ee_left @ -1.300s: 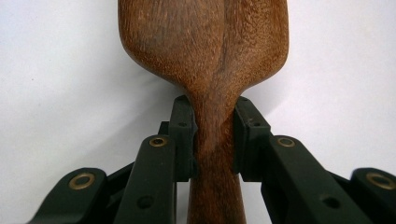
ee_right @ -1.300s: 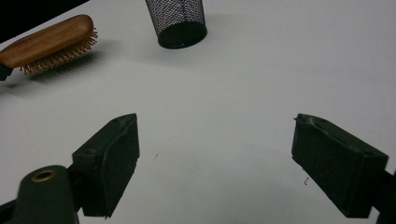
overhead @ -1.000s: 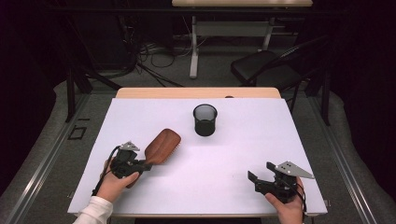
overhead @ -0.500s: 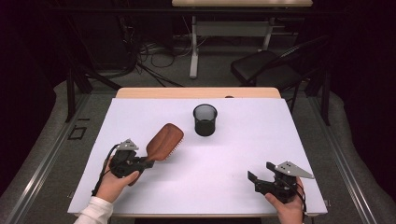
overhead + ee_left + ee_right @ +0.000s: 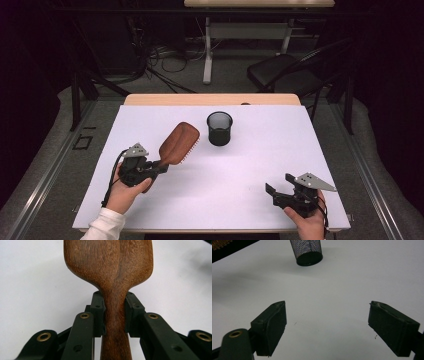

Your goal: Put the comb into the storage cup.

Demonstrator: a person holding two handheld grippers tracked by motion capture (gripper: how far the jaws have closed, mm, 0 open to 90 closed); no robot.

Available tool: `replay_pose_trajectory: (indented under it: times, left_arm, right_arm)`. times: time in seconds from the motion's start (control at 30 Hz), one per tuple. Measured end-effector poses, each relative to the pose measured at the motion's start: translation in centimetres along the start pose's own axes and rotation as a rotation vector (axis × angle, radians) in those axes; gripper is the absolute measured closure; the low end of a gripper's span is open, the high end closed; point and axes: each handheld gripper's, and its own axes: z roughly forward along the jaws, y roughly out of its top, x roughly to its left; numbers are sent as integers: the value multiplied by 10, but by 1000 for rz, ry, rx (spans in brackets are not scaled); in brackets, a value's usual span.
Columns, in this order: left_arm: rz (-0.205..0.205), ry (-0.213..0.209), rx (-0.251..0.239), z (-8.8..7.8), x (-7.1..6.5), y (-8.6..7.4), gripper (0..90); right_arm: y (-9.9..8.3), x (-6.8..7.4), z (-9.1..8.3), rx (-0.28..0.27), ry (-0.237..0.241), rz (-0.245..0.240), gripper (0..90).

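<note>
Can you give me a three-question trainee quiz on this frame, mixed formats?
1. True or false: the left gripper is clamped on the handle of the brown wooden hairbrush.
2. Multiple choice: the right gripper is (a) shut on the brush, (b) open with nothing between its pads, (c) inside the cup.
3. Short answer: what stands upright on the white table beyond the brush head?

Key
1. True; both pads press the narrow neck of the handle.
2. b
3. The black mesh cup, standing apart from the brush.
</note>
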Motion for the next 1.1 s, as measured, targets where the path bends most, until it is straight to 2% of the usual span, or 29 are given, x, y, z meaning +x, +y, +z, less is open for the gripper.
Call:
replay_pose_trajectory:
  times: [0.17, 0.43, 1.1]
  left_arm:
    - [12, -2, -37, -1, -4, 7, 726]
    - [31, -14, -65, 0, -12, 18, 726]
    - [62, -56, -105, 12, -31, 39, 726]
  right_arm:
    - [0, 0, 0, 0, 2, -2, 148]
    - [0, 0, 0, 1, 1, -1, 148]
    - [0, 0, 0, 0, 3, -2, 148]
